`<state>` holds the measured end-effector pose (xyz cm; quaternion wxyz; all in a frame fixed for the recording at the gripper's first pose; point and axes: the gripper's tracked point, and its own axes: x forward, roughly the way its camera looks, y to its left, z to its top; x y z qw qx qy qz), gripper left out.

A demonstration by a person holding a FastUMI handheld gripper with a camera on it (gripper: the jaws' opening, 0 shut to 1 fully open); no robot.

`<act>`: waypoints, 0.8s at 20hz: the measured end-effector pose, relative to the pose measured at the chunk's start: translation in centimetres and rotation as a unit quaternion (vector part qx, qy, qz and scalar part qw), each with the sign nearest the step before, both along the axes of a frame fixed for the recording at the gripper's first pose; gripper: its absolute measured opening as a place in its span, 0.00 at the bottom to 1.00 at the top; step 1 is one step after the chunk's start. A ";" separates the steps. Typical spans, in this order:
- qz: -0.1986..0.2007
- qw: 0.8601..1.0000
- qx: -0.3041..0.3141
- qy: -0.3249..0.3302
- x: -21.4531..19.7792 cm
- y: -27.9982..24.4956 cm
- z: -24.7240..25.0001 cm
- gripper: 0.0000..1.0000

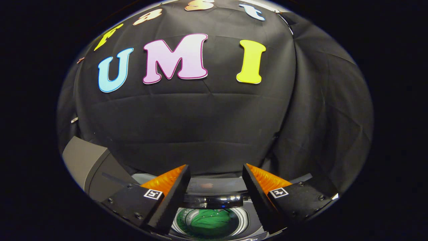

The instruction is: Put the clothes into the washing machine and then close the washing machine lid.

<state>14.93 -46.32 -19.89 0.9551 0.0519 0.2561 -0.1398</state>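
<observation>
With green clothes [209,222] inside the washing machine [245,224], lid unclosed.
Hand-held gripper [216,174] wide open, empty; rigid lid likely light—push its edge.

the two spread fingers of the gripper [216,187] cover both sides of the white top-loading washing machine [245,219], whose front is cut off. only part of the green crumpled cloth [208,222] in its drum shows. the grey box-like object [83,160] beside it is cut off.
</observation>
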 end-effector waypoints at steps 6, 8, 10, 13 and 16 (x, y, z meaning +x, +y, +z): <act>0.014 1.000 0.011 0.009 -4.3 1.4 -1.9 0.99; 0.016 0.998 0.006 0.053 -6.6 1.9 -4.8 0.99; 0.023 0.994 -0.003 0.109 -10.0 2.1 -7.2 1.00; 0.036 0.993 0.001 0.110 -12.3 4.2 -9.4 1.00; 0.049 0.996 0.006 0.071 -11.6 6.4 -6.2 1.00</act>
